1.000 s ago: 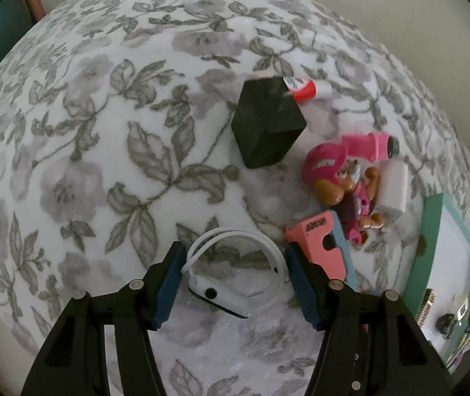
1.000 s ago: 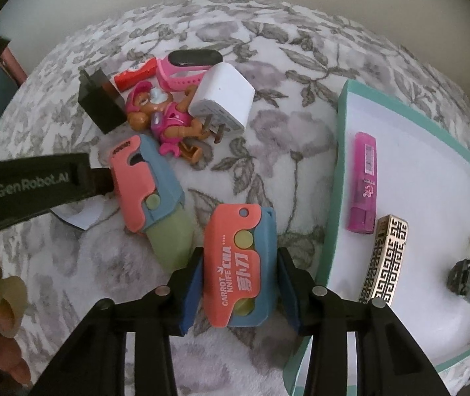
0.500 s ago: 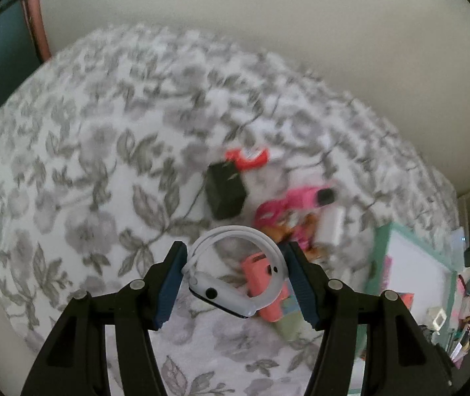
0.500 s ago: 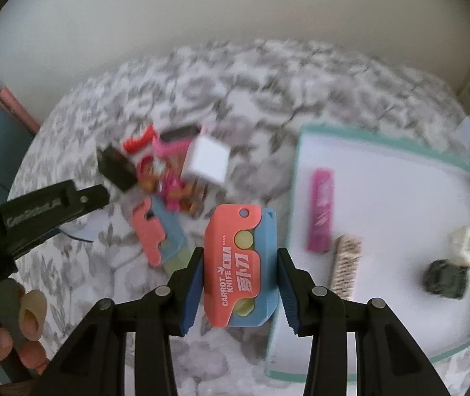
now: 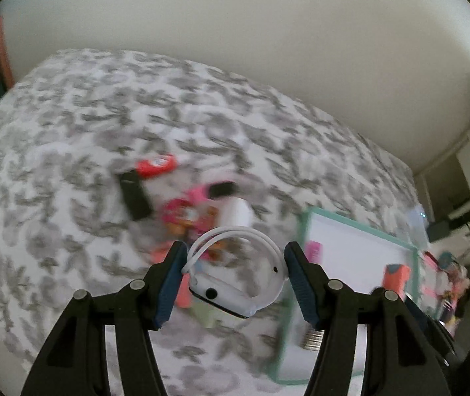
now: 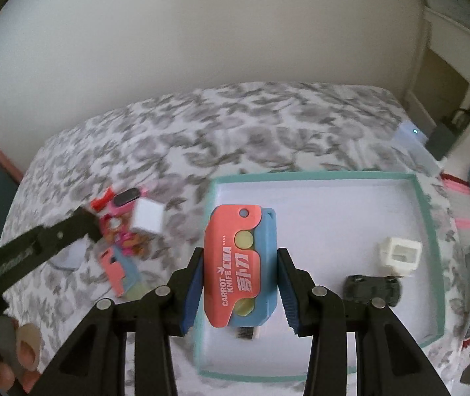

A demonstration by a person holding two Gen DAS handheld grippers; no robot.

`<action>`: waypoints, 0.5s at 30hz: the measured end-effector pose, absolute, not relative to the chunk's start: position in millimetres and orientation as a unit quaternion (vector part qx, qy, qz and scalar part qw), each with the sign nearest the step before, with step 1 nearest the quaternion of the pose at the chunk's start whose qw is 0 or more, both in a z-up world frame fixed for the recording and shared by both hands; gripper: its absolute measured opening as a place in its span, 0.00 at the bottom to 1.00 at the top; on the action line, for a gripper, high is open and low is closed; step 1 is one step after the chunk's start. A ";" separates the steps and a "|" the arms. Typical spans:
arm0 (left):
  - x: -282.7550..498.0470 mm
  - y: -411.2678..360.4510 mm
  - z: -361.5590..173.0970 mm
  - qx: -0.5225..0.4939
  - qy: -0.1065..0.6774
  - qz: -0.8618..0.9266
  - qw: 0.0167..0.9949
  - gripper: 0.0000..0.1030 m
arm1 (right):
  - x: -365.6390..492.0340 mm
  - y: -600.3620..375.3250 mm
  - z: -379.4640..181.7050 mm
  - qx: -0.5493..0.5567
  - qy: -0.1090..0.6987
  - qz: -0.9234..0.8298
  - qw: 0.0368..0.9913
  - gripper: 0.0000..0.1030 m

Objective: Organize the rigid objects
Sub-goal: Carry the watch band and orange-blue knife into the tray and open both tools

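Note:
My left gripper is shut on a white smartwatch with a looped band, held high above the floral bedspread. My right gripper is shut on a coral-and-blue carrot knife toy, held over the teal-rimmed white tray. The tray also shows in the left wrist view. On the bed left of the tray lie a second carrot knife, a white charger cube, a pink dog figure, a pink band, a black box and a red tube.
In the tray sit a white square frame and a dark toy car. The left gripper's arm crosses the right wrist view at left. A wall stands behind the bed. Clutter lies on the floor at right.
Both grippers have risen well above the bed with their objects. The right one has moved over the tray; the left has swung right toward the tray.

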State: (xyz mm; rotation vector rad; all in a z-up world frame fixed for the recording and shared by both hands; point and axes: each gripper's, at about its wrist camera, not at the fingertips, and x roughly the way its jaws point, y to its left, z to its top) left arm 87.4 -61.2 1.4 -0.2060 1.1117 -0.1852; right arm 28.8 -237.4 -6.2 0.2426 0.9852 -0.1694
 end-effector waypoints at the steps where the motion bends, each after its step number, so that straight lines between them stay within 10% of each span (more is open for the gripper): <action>1: 88.5 -68.7 -0.6 -0.100 0.528 -0.099 0.837 0.61 | 29.1 -244.6 -7.8 0.117 0.472 -0.091 0.869 0.43; 15: 96.1 -169.1 -30.1 -0.068 0.549 -0.183 0.813 0.61 | 34.7 -327.2 -39.4 0.152 0.476 -0.163 0.851 0.43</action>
